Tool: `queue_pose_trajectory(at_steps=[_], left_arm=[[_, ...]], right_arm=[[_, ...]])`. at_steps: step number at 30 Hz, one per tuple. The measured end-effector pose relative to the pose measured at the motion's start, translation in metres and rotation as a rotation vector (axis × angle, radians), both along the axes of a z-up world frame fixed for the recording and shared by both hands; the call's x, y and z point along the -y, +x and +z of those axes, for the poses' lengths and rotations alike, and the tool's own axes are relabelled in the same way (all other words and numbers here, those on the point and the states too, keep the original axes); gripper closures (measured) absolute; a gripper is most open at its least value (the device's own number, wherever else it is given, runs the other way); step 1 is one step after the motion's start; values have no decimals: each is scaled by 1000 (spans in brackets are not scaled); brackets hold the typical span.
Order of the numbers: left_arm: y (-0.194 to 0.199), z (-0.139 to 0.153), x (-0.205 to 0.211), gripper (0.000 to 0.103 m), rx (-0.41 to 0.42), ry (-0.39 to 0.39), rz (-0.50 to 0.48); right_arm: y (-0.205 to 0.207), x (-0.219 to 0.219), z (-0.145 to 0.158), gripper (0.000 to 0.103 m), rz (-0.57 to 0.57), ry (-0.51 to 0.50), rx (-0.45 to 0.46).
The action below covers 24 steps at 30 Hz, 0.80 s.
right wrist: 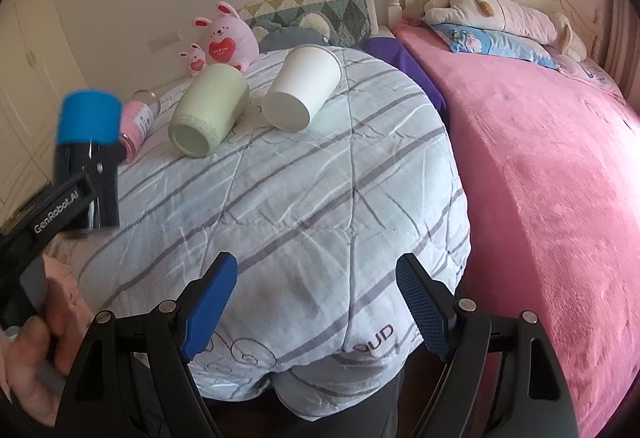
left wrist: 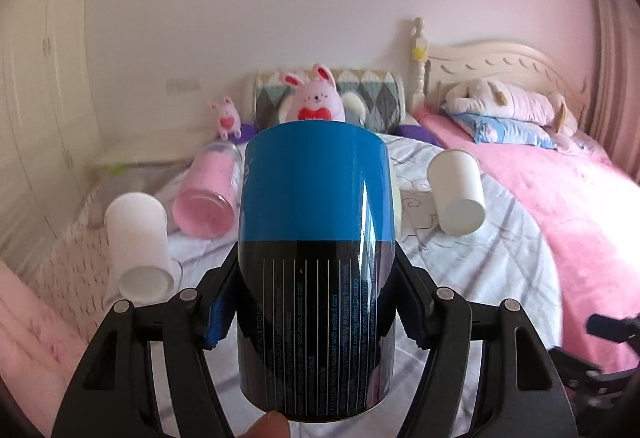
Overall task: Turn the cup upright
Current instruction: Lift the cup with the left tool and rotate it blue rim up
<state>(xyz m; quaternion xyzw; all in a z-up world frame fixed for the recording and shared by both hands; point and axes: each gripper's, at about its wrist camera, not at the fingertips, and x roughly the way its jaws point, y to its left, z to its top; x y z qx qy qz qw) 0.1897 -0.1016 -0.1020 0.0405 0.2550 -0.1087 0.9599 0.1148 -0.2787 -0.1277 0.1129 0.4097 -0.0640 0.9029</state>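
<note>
At the far left of the quilt (left wrist: 460, 278), seen from the left wrist, a white cup (left wrist: 138, 242) lay on its side, and just beyond it to the right a pink bottle (left wrist: 208, 194) lay tipped over too. In the middle, the left gripper (left wrist: 316, 322) was clamped on a blue and black cup (left wrist: 316, 258), its pads pressing the black lower half from both sides while the blue end pointed up and away, clear of the bedding. To the right of it another white paper cup (left wrist: 458, 192) lay on its side, and a pink blanket (left wrist: 560, 206) covered the right part of the bed. From the right wrist, a pale green cup (right wrist: 208, 110) lay between the bottle and the paper cup, near a pink bunny toy (right wrist: 228, 38). The right gripper (right wrist: 316, 312) hung near the quilt's front edge with its jaws spread wide, holding nothing.
</note>
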Motion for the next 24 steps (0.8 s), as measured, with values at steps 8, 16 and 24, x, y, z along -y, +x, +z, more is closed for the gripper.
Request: queue_pose_trajectory(at_steps=[8,16,24], left_arm=[[-2,-3,-3,35,70,-12,-12],[-14,-23,-11,35,83,-16,-15],[-24,-26,-16,35,117,-25,-23]], right_arm=[[-6,-12,2,20,-7,-27,-8],[-12,-27,4,20,3,-57,-13],[-28,-38,5,20,1,-95,-19]])
